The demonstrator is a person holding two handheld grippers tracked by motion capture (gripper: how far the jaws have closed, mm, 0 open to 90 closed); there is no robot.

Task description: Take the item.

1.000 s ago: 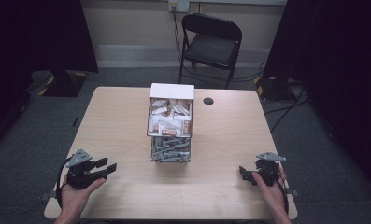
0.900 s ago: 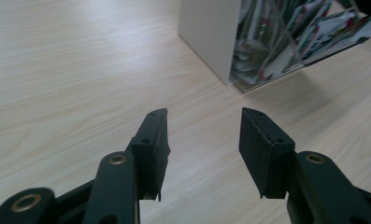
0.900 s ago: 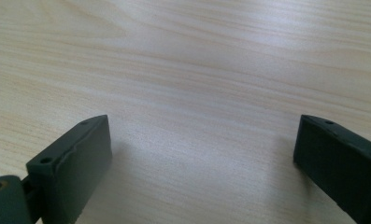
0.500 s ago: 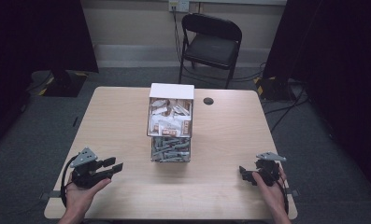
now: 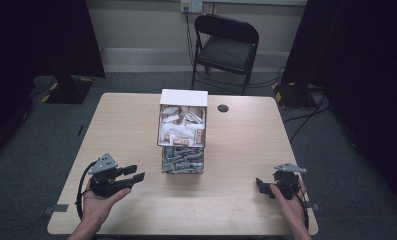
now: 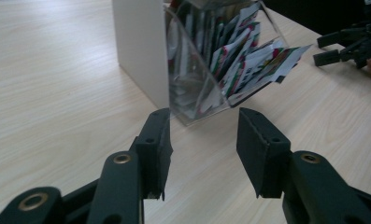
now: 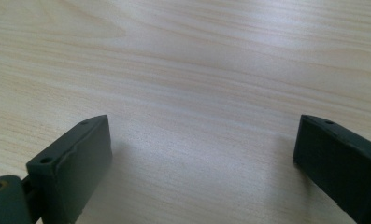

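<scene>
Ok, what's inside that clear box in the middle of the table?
The clear box holds paper packets in its upper section and grey pieces in the lower one. A white panel covers the back, so the contents behind it stay hidden.

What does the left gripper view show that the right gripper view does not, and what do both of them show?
The left gripper view alone: the clear dispenser box with its white side wall, the packets poking out of its front, and farther off the right gripper held in a hand.
The right gripper view alone: a closer look at bare tabletop between widely parted jaws.
Both: the light wooden table and the view's own two black jaws standing apart with nothing between them.
</scene>
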